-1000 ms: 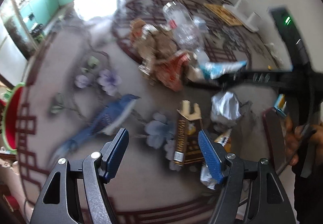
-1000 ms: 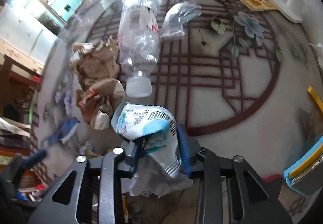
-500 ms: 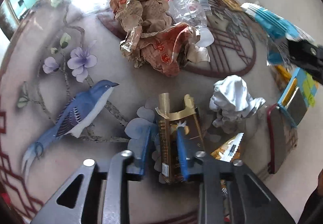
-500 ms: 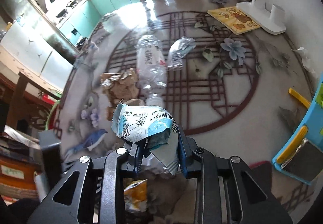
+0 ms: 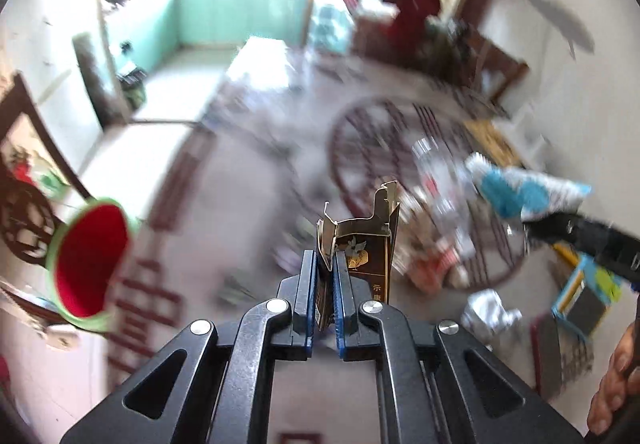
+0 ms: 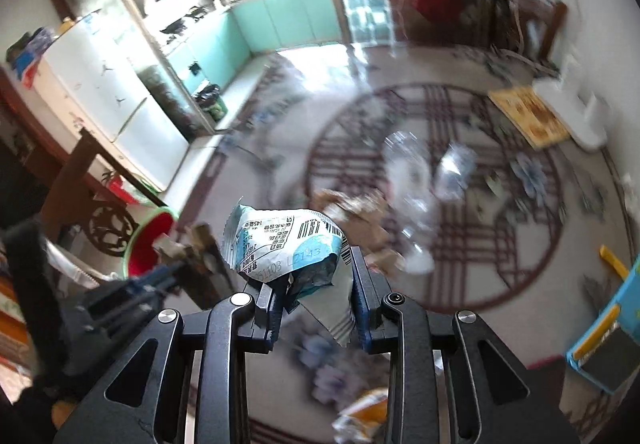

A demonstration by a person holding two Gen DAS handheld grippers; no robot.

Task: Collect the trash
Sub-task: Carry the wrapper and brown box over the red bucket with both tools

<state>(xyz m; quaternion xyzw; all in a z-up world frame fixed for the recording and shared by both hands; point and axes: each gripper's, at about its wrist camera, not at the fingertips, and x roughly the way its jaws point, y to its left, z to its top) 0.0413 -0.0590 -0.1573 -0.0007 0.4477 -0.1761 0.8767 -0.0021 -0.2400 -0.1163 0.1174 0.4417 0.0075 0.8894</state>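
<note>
Holding two pieces of trash at once, one per hand, probably to save a trip to the bin. Pinching a flattened dark-and-gold carton (image 5: 362, 244) in the left gripper (image 5: 326, 284), jaws pressed nearly together on one of its thin walls, the torn gold flaps standing up above the blue pads, well clear of the patterned tabletop (image 5: 240, 183). Clamping a crumpled blue-and-white snack wrapper (image 6: 286, 246) in the right gripper (image 6: 316, 284), jaws partly closed around the bunched foil, the printed barcode side bulging up over the fingertips. Carrying both high and tilted away from the mess, likely so that nothing drags through the remaining litter. Pointing toward the red bucket with the green rim (image 5: 90, 262), sitting at the left edge of the table, likely serving as the trash bin. Leaving behind, for now, a clear plastic bottle (image 6: 408, 179), crushed brown paper (image 6: 352, 211), a white paper ball (image 5: 490, 310) and an orange wrapper (image 6: 362, 410), all lying on the table. Blurring heavily across both views, so hard to judge finer details there.
</note>
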